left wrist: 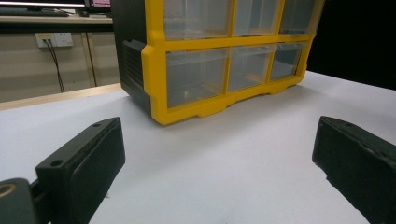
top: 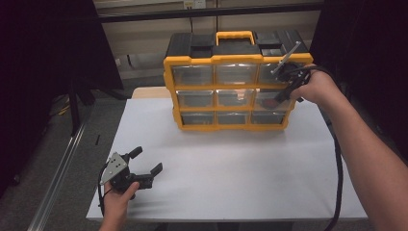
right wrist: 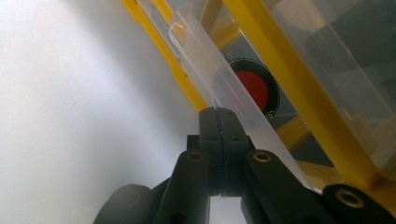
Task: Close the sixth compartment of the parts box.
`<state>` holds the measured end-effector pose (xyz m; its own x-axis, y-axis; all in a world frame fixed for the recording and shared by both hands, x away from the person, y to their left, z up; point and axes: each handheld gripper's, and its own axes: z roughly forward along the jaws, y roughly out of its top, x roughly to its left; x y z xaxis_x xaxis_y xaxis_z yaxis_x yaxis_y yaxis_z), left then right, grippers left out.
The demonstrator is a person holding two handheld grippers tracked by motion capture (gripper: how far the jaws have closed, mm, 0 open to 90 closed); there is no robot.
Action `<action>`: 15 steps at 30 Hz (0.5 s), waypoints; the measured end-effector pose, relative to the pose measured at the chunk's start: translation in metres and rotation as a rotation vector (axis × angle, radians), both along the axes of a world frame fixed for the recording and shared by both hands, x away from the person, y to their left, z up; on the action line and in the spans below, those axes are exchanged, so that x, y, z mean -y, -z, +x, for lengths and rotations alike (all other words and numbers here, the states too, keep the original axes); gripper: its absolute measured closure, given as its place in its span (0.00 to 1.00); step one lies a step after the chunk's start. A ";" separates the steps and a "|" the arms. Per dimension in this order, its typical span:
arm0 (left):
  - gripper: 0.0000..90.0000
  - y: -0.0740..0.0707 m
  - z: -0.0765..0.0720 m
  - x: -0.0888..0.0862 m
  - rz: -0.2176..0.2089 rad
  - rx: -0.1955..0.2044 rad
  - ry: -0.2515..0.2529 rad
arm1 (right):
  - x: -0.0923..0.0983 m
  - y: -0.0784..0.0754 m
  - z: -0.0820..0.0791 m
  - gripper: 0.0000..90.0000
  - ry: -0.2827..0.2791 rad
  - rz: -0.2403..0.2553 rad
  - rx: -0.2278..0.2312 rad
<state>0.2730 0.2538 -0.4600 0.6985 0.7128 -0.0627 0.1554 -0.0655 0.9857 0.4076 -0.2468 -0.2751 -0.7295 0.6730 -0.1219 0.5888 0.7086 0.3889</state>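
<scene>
1. High view: drawer cabinet [top: 231, 82] at the desk's [top: 231, 168] far edge; right gripper [top: 283, 94] at its right-hand middle drawer [top: 269, 98]; left gripper [top: 146, 162] near the front left corner, jaws wide.
2. Left gripper view: jaws wide apart, nothing between, cabinet [left wrist: 219, 56] ahead.
3. Right gripper view: jaws pinched shut on the clear drawer's [right wrist: 219, 79] front lip; red disc [right wrist: 254, 88] inside.

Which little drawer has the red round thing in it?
The right-hand drawer of the middle row, beside the right gripper. A red disc shows through its clear front; the others look empty or unclear.
</scene>
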 end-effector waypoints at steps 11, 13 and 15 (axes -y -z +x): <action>0.03 0.000 0.000 -0.002 0.027 0.002 0.004 | -0.001 0.001 0.002 1.00 0.007 -0.005 0.013; 0.03 0.000 0.000 -0.001 0.021 0.001 0.004 | 0.000 0.001 0.002 1.00 0.006 -0.010 0.018; 0.03 0.000 0.000 -0.002 0.024 0.000 0.004 | 0.000 0.001 0.003 1.00 0.003 -0.010 0.024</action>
